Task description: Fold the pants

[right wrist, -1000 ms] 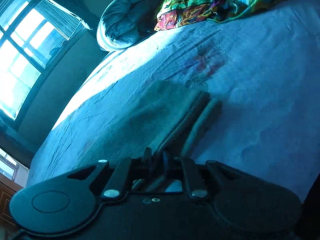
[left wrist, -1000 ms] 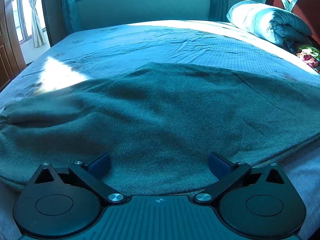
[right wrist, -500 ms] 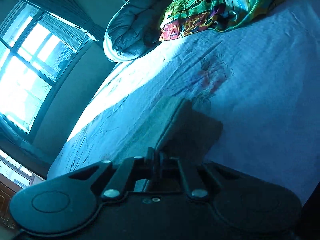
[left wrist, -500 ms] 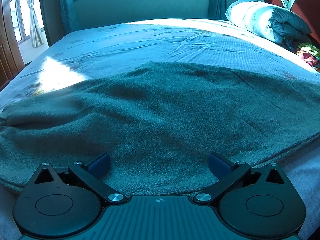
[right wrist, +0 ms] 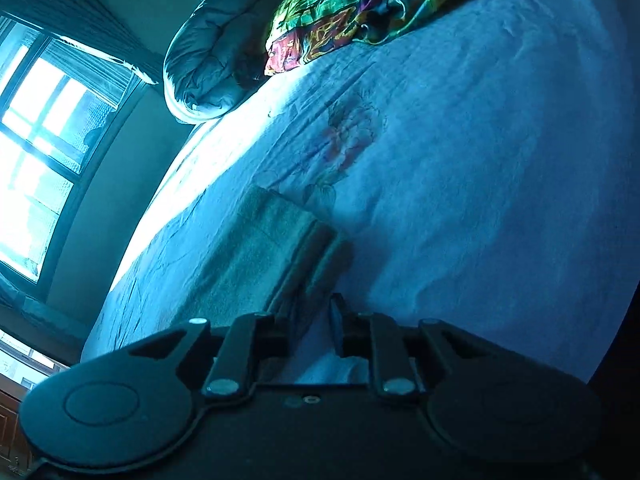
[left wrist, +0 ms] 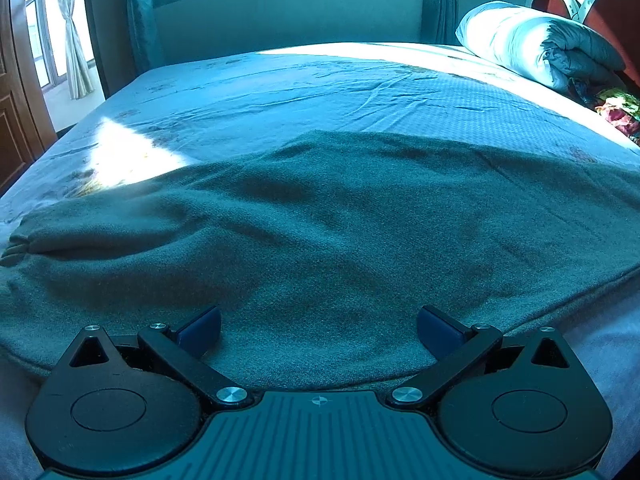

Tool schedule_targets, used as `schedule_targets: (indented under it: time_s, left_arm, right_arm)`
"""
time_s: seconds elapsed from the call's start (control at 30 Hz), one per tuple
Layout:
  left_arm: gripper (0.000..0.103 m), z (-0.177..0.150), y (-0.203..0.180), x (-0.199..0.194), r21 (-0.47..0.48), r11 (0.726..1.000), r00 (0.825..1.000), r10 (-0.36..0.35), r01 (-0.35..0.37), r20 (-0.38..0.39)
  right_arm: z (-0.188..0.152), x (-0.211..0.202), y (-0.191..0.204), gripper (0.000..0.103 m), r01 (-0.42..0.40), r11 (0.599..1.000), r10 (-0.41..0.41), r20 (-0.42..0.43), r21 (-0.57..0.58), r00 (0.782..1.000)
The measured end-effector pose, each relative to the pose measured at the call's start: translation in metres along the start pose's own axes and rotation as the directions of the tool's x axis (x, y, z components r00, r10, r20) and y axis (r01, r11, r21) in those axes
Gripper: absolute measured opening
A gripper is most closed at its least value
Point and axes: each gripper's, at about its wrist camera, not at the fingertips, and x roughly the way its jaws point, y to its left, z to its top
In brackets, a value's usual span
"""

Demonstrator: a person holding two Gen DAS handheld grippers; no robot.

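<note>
Pants (left wrist: 320,220) lie spread flat on the bed (left wrist: 320,88), well short of the rolled duvet (left wrist: 532,52) at its head. The left hand-held gripper (left wrist: 318,322) hovers over their near edge with fingers spread wide and nothing between them. On the side towards the duvet, the narrow end of the pants runs up to the right hand-held gripper (right wrist: 310,312). Its fingers are pressed together; whether cloth is caught between them I cannot tell.
</note>
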Motion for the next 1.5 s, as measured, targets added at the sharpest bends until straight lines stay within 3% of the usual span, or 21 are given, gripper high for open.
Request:
schedule_targets:
  time_s: [0.1, 0.17, 0.2, 0.27, 0.3, 0.37, 0.4, 0.47, 0.57, 0.63, 0.73, 0.93, 1.07, 1.17, 1.27, 1.4, 1.5]
  left_arm:
    - [0.103, -0.003, 0.010, 0.000, -0.016, 1.000, 1.000, 0.011, -0.011, -0.003]
    - [0.103, -0.003, 0.017, 0.000, -0.024, 1.000, 1.000, 0.016, -0.016, -0.008]
    - [0.103, -0.002, 0.018, 0.000, -0.022, 1.000, 1.000, 0.020, -0.020, -0.011]
    - [0.103, -0.003, 0.021, 0.000, -0.018, 1.000, 1.000, 0.016, -0.016, -0.012]
    - [0.103, -0.003, 0.022, 0.001, -0.018, 1.000, 1.000, 0.012, -0.012, -0.012]
    - [0.103, -0.004, 0.024, 0.000, -0.029, 1.000, 1.000, 0.001, -0.001, -0.009]
    - [0.103, -0.005, 0.024, 0.000, -0.028, 1.000, 1.000, -0.001, 0.001, -0.008]
    - [0.103, -0.006, 0.025, -0.001, -0.018, 1.000, 1.000, 0.001, -0.001, -0.008]
    - [0.103, -0.007, 0.027, -0.002, -0.019, 1.000, 1.000, -0.002, 0.002, -0.003]
    - [0.103, -0.007, 0.027, -0.002, -0.019, 1.000, 1.000, -0.002, 0.002, -0.001]
    - [0.103, -0.007, 0.026, -0.001, -0.018, 1.000, 1.000, 0.002, -0.003, -0.003]
    - [0.103, -0.006, 0.028, -0.010, -0.009, 1.000, 1.000, 0.027, -0.027, 0.013]
    - [0.103, -0.009, 0.038, -0.013, -0.016, 0.998, 0.998, 0.062, -0.062, 0.018]
    - [0.103, -0.009, 0.049, -0.011, -0.037, 0.996, 0.996, 0.087, -0.086, 0.004]
    - [0.103, -0.010, 0.058, -0.011, -0.043, 0.994, 0.995, 0.096, -0.096, 0.001]
    - [0.103, -0.014, 0.065, -0.012, -0.049, 0.995, 0.996, 0.087, -0.087, 0.002]
    - [0.103, -0.014, 0.067, -0.015, -0.041, 0.995, 0.996, 0.095, -0.094, 0.005]
  right_arm:
    - [0.007, 0.009, 0.010, 0.000, 0.008, 0.997, -0.008, -0.009, -0.075, 1.000]
    - [0.013, -0.007, 0.033, 0.000, -0.026, 0.980, 0.040, 0.070, -0.196, 0.997]
    - [0.014, -0.023, 0.052, 0.000, -0.033, 0.952, 0.075, 0.129, -0.305, 0.989]
    - [0.012, -0.036, 0.063, 0.000, -0.042, 0.920, 0.116, 0.170, -0.390, 0.979]
    - [0.013, -0.031, 0.057, 0.000, -0.016, 0.923, 0.085, 0.164, -0.384, 0.983]
    - [0.016, 0.001, 0.018, 0.000, 0.034, 0.959, -0.020, 0.055, -0.282, 0.998]
    - [0.015, 0.013, 0.002, 0.000, 0.028, 0.973, -0.030, -0.002, -0.228, 1.000]
    - [0.016, 0.003, -0.012, 0.000, -0.014, 0.991, 0.020, 0.041, -0.132, 0.999]
    - [0.014, -0.025, -0.005, 0.005, 0.075, 0.990, -0.052, 0.185, -0.122, 0.981]
    - [0.016, -0.036, -0.001, 0.005, -0.017, 0.995, 0.035, 0.185, -0.100, 0.982]
    - [0.021, -0.026, 0.000, 0.006, -0.095, 0.995, 0.097, 0.103, -0.020, 0.990]
    - [0.020, 0.017, -0.010, 0.005, -0.065, 0.989, 0.068, -0.014, 0.134, 0.998]
    - [0.018, 0.018, 0.003, 0.000, -0.046, 0.996, 0.047, -0.010, 0.078, 0.999]
    - [0.021, -0.011, 0.021, 0.000, -0.119, 0.993, 0.118, 0.075, 0.018, 0.990]
    - [0.023, -0.033, 0.026, 0.000, -0.129, 0.992, 0.129, 0.124, -0.010, 0.984]
    - [0.014, -0.002, 0.005, 0.000, 0.004, 0.999, -0.002, 0.035, -0.039, 0.999]
    - [0.013, 0.000, -0.002, 0.002, -0.016, 1.000, 0.016, 0.013, -0.024, 1.000]
